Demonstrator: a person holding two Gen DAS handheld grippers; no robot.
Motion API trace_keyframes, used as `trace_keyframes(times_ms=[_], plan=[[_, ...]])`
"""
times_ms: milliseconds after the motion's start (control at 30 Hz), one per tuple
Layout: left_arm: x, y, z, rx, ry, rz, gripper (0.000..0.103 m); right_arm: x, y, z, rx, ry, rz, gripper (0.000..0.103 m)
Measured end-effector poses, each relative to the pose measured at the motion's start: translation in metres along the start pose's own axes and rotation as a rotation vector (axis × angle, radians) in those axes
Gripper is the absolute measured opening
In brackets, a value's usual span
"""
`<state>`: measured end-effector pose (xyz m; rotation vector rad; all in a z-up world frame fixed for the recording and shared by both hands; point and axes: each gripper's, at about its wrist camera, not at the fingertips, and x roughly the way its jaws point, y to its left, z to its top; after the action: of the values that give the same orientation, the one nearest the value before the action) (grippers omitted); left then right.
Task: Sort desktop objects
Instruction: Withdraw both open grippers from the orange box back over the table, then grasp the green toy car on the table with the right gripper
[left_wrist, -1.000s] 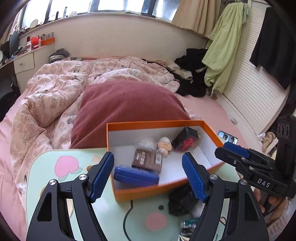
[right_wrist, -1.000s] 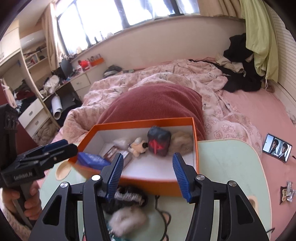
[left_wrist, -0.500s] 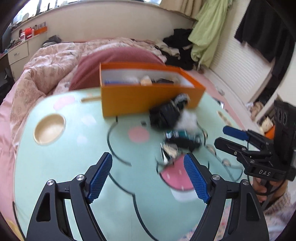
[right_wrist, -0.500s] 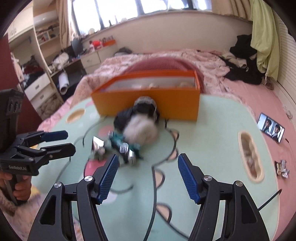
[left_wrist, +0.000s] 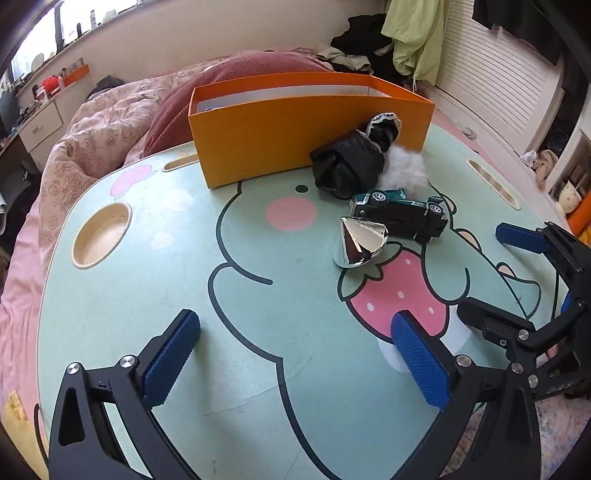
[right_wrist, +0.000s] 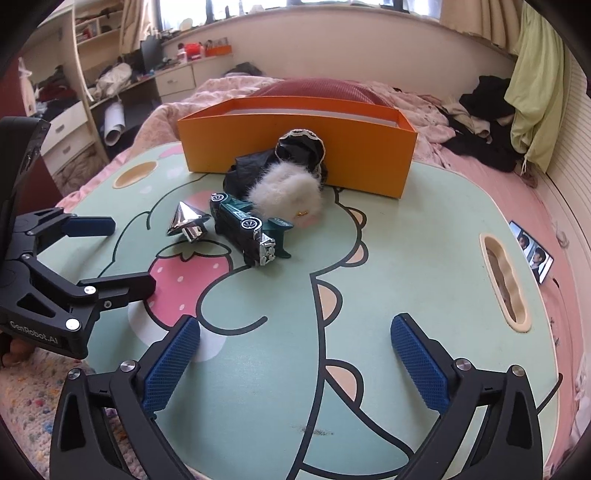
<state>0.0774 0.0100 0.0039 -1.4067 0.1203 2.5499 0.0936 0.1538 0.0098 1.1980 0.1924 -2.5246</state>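
Car (right_wrist: 246, 226) lies on its side mid-bench just beside the cone (right_wrist: 187, 221), long axis slanting away toward the box (right_wrist: 295, 147). Both tongs, left (left_wrist: 295, 365) and right (right_wrist: 295, 363), are spread and empty; the left looks nearer.

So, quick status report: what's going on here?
Both hand-held grippers open, empty: left, right. Toy car, silver cone, fluffy pouch outside orange box. Path clear.

One orange box (left_wrist: 295, 122), one toy car (left_wrist: 400, 212), one chrome cone (left_wrist: 360, 242), one black pouch (left_wrist: 347, 162), one fluffy pompom (right_wrist: 284, 192).
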Motion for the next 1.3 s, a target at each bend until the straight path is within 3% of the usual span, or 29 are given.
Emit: trace_keyframes(times_ms=[600, 633, 700, 800, 933, 1067, 1133, 1200, 1300], plan=[[0.001, -0.001, 0.0, -0.003, -0.001, -0.001, 0.103, -0.003, 0.003, -0.004, -0.019, -0.024, 0.053, 0.101], [0.001, 0.0, 0.0, -0.004, -0.001, -0.003, 0.103, -0.004, 0.002, -0.003, -0.014, -0.026, 0.06, 0.098], [0.0, 0.0, 0.001, -0.004, -0.001, -0.003, 0.103, -0.006, 0.0, 0.002, -0.002, -0.034, 0.091, 0.082], [0.001, 0.0, 0.0, -0.006, -0.002, -0.004, 0.103, -0.009, 0.0, 0.018, -0.018, -0.061, 0.084, 0.074], [0.001, 0.0, 0.0, -0.005, -0.001, -0.004, 0.103, -0.007, 0.013, 0.042, -0.106, -0.103, 0.065, 0.07], [0.0, 0.0, 0.0, -0.005, -0.001, -0.004, 0.103, 0.008, 0.021, 0.057, -0.148, -0.06, 0.133, 0.067], [0.0, 0.0, 0.0, -0.005, -0.001, -0.004, 0.103, 0.015, 0.023, 0.058, -0.155, -0.032, 0.182, 0.056], [0.001, 0.0, 0.0, -0.005, -0.001, -0.004, 0.103, 0.024, 0.027, 0.056, -0.164, 0.014, 0.219, 0.026], [0.0, 0.0, 0.001, -0.005, -0.002, -0.004, 0.103, 0.02, 0.032, 0.047, -0.169, 0.017, 0.253, 0.025]])
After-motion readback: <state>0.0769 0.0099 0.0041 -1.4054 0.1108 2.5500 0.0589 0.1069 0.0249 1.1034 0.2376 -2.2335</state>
